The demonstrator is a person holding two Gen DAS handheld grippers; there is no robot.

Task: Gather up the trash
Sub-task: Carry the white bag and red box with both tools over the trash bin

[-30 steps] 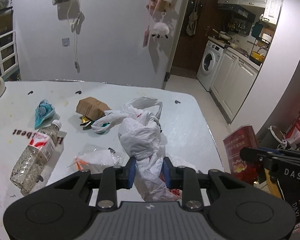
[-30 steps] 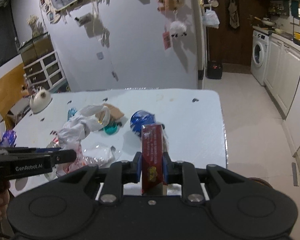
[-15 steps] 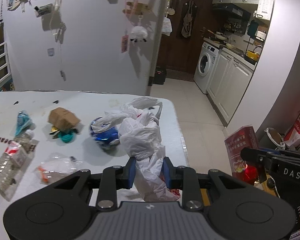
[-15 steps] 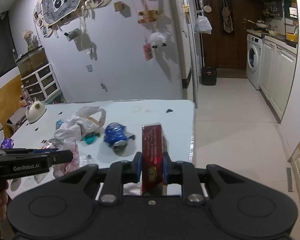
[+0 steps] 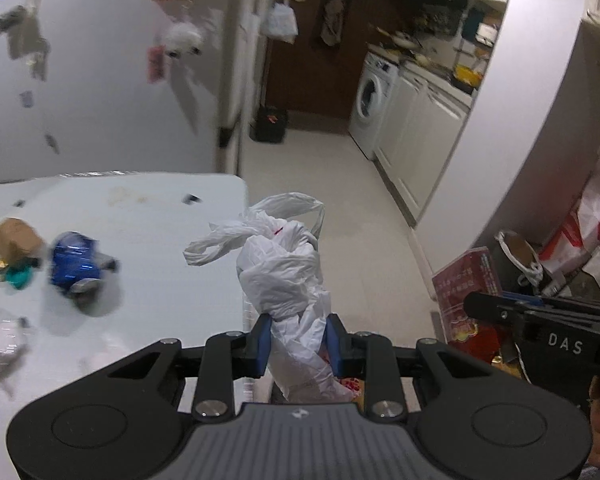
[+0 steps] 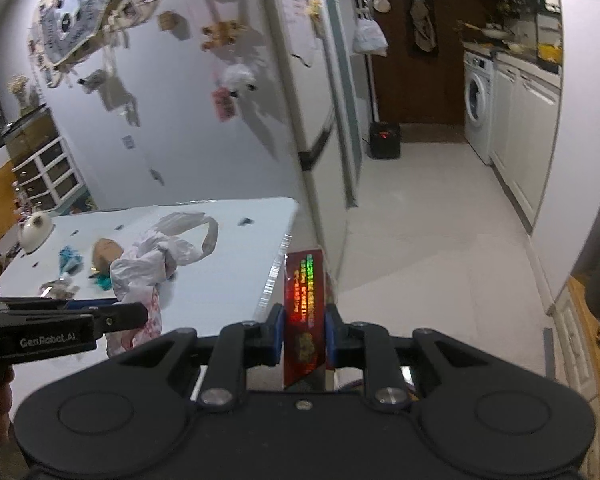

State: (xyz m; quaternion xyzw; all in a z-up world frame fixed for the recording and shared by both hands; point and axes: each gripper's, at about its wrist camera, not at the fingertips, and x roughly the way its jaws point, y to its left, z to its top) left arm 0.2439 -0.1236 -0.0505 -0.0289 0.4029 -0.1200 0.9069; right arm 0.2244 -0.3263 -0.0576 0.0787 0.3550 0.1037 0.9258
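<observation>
The worktop (image 5: 148, 240) is the reference landmark: a pale, glossy slab whose right-hand edge runs down towards the camera in both wrist views. Beyond that edge lies light tiled floor (image 5: 340, 200), with a washing machine (image 5: 370, 94) far back in the kitchen run.

Left tool (image 5: 298, 344): clamped on a crumpled white plastic bag (image 5: 284, 272). The blue pads pinch the bag's twisted neck; the bulk and loose handles stand up above the jaws. In the left wrist view the bag sits just off the worktop's right edge, over the floor. In the right wrist view the same bag (image 6: 148, 264) reads against the worktop surface, with the left tool (image 6: 124, 314) entering from the left side.

Right tool (image 6: 304, 334): closed tight on a flat red packet (image 6: 304, 312) held upright between the pads, printed lettering showing iridescent. The packet sits beside the worktop's right edge, floor side. From the left wrist view the packet (image 5: 468, 292) and the right tool (image 5: 484, 306) are well right of the worktop.

Remaining on the worktop, motion-blurred: a crushed blue can (image 5: 74, 260), a brown paper lump (image 5: 18, 238) left of it, a teal scrap (image 5: 18, 278) touching the brown lump, and clear wrapping (image 5: 2, 344) at the near left.
</observation>
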